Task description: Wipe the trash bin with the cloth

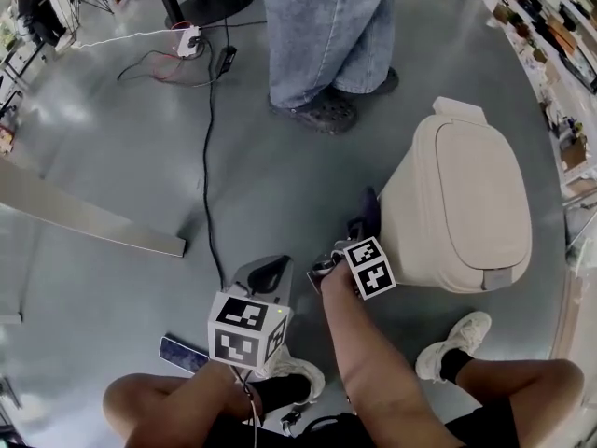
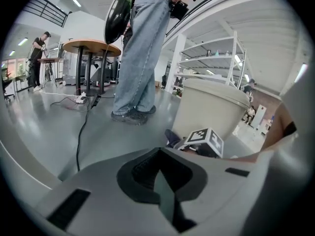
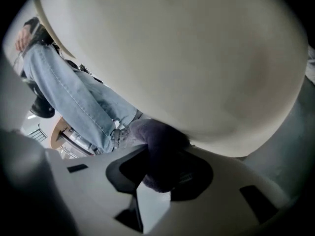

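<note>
**Trash bin**. Beige, rounded body with a hinged lid, standing on the grey floor to the person's front right. The lid is down, so its contents cannot be seen. The shell looks like smooth, stiff plastic, probably light enough to slide if pushed hard. The walls are curved and likely slick, so wiping pressure is best kept moderate and the bin steadied by the rim or lid edge.

**Right gripper**. Its jaws are clamped on the cloth, and it is held low against the bin's near side wall.

**Left gripper**. Its jaws are closed together with nothing between them. It hangs low by the person's knee, apart from the bin.

**Cloth**. Dark purple, soft and limp, bunched into a wad. It is pinched at one end by the right gripper, and its free end touches the bin wall. It should be light and conform to the curve, and it is best gripped deep in the bunch so it does not pull loose.
</note>
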A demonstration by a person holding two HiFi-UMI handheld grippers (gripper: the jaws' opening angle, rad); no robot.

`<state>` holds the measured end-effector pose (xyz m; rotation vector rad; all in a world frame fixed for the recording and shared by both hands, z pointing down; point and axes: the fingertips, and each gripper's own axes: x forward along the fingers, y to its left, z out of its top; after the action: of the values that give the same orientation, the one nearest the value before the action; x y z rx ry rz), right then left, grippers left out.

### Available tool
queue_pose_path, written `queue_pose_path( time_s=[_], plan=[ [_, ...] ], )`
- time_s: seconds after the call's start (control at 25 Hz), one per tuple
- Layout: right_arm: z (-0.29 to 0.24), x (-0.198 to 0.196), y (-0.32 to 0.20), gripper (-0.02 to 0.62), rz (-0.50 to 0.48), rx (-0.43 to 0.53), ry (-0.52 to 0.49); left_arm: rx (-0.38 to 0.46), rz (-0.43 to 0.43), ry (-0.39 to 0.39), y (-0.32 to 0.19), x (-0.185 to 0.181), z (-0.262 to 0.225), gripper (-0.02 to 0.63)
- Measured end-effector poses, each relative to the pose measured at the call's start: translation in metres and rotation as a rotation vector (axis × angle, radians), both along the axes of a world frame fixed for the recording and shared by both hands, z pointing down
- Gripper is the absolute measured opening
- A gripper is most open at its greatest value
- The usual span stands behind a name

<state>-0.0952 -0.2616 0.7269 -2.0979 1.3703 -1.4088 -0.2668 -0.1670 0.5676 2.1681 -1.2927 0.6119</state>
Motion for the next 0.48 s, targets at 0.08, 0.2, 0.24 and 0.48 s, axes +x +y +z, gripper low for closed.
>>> queue_pose_path(
  time_s=[0.08,0.2,0.24,0.48],
  plan=[
    [0.010,0.000,0.001,0.104,-0.004,-0.019,-0.007,-0.004,0.003,-0.005,0.000,0.001,0.001,0.000],
    [0.023,0.000,0.002,0.104,-0.010,-0.034,-0.034,-0.019,0.009,-0.009,0.001,0.001,0.004,0.000],
    [0.026,0.000,0.003,0.104,-0.015,-0.036,-0.040,-0.023,0.009,-0.009,0.002,0.001,0.005,0.000],
    [-0.007,-0.023,0.014,0.104,-0.197,0.024,0.038,0.036,-0.040,0.024,-0.007,0.001,-0.027,0.000]
  ],
)
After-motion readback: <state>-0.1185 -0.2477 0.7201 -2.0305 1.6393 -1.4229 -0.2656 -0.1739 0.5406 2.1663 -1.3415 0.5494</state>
